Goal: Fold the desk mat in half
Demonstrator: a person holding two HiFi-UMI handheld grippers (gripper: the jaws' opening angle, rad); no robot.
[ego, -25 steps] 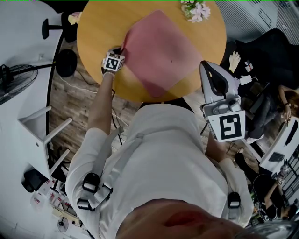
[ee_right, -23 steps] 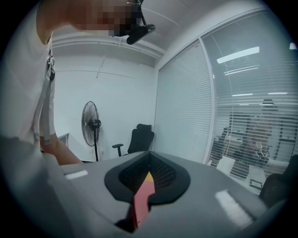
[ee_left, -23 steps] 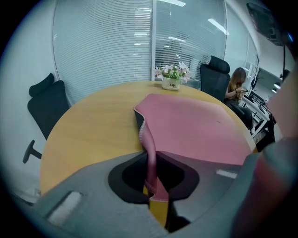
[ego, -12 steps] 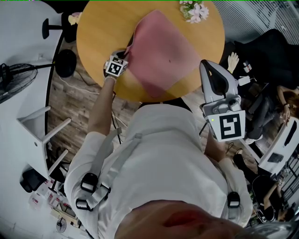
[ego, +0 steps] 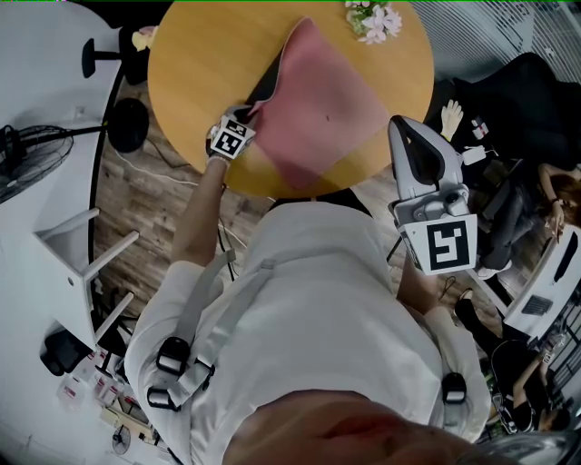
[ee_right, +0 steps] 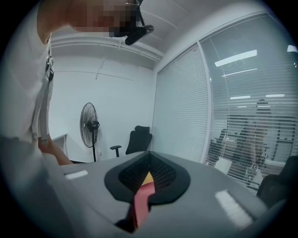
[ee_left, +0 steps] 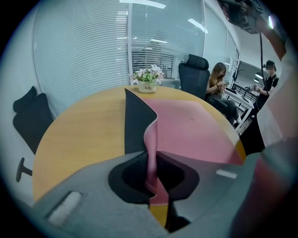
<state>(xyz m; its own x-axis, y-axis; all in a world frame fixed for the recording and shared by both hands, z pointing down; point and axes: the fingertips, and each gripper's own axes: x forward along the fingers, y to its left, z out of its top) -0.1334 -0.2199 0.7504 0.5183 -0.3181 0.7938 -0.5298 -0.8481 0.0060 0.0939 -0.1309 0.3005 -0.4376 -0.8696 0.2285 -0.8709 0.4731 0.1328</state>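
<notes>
We are looking down past a person's white shirt at a round wooden table (ego: 195, 64). A pink desk mat (ego: 331, 100) is lying on it, towards the table's right half. The left gripper (ego: 247, 116) is reaching over the near left part of the table and is pinching the mat's left edge. In the left gripper view, we are seeing its jaws clamped on that thin pink edge, which is standing upright between the pads. The held side is curling up off the wood and showing the mat's black underside (ee_left: 135, 121). The rest of the mat (ee_left: 195, 125) is lying flat on the table (ee_left: 79, 125).

A small pot of flowers (ego: 374, 18) is sitting at the table's far edge, just beyond the mat's far corner.

The right gripper (ego: 404, 127) is hanging off the table's right side, apart from the mat. In the right gripper view, its jaws (ee_right: 148, 174) are resting together at the tips with nothing held, and only a sliver of yellow and pink is showing through the slit.
</notes>
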